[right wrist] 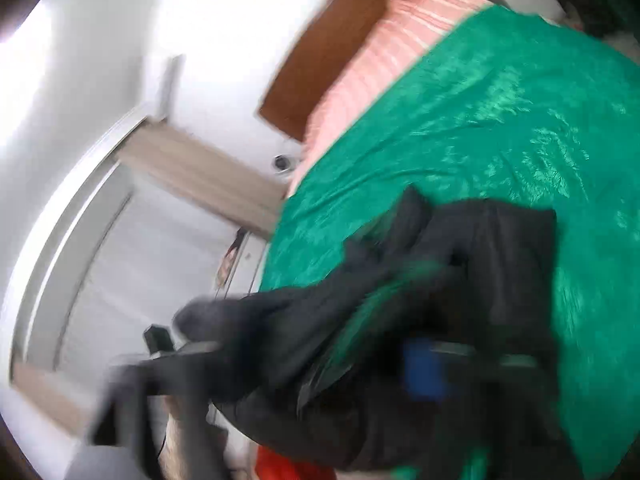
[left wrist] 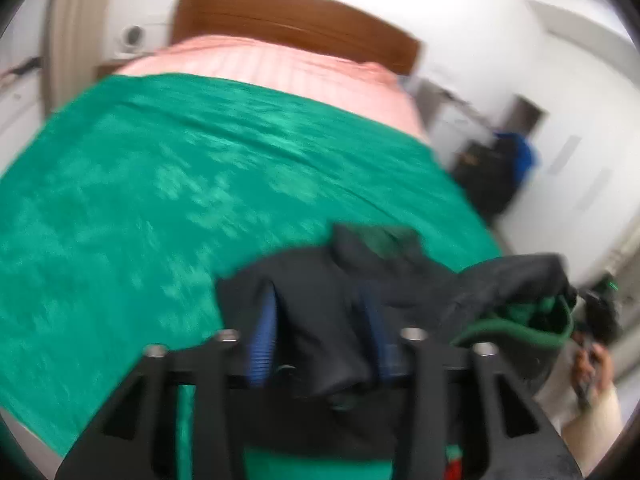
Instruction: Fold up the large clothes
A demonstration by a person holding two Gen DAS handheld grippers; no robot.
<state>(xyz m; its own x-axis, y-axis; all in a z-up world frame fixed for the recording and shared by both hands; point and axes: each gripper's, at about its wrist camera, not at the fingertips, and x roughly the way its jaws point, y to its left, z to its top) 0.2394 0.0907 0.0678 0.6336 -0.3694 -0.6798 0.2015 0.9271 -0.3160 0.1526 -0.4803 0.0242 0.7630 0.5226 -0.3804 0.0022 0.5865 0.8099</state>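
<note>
Left gripper (left wrist: 320,344) jaws apart with dark garment (left wrist: 400,280) draped between its blue fingers (left wrist: 264,344).
Right gripper (right wrist: 424,364) too blurred to judge. Garment hangs bunched over the green bedspread (left wrist: 160,184); no fold visible, folding all remains.

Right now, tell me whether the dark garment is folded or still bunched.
Bunched, not folded. The dark garment hangs crumpled between the left gripper's blue fingers, its green lining showing, above the green bedspread.
</note>
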